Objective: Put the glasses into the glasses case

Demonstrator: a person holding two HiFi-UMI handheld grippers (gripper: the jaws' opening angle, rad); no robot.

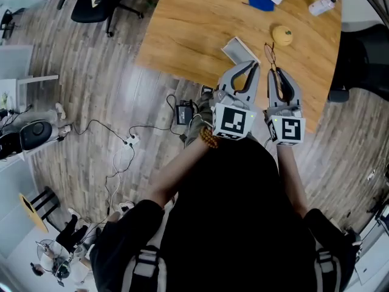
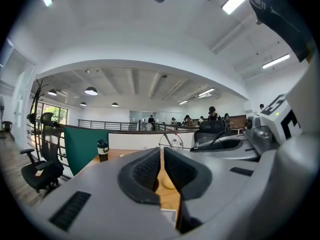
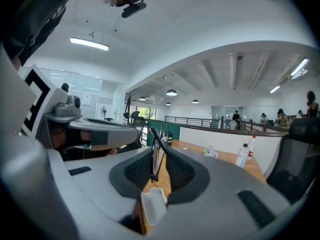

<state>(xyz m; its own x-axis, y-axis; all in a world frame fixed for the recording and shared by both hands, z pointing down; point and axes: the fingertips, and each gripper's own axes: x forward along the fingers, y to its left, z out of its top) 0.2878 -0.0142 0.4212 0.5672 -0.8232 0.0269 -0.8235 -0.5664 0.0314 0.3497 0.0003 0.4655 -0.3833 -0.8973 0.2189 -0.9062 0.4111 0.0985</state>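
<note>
Counting one glasses (image 3: pixel 154 154), long axis running forward along the clamping right claw (image 1: pixel 278 72); one glasses case (image 1: pixel 239 49); left claw (image 1: pixel 251 64) together.

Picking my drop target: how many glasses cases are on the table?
1. The pale glasses case lies on the wooden table near its front edge, just beyond the left gripper. The table's far end is out of frame, so another could be hidden.

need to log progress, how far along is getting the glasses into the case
Done: the glasses are off the table, clamped in the right gripper. In hand: they hang close beside the glasses case. Left: setting them inside the case. The left gripper holds nothing.
</note>
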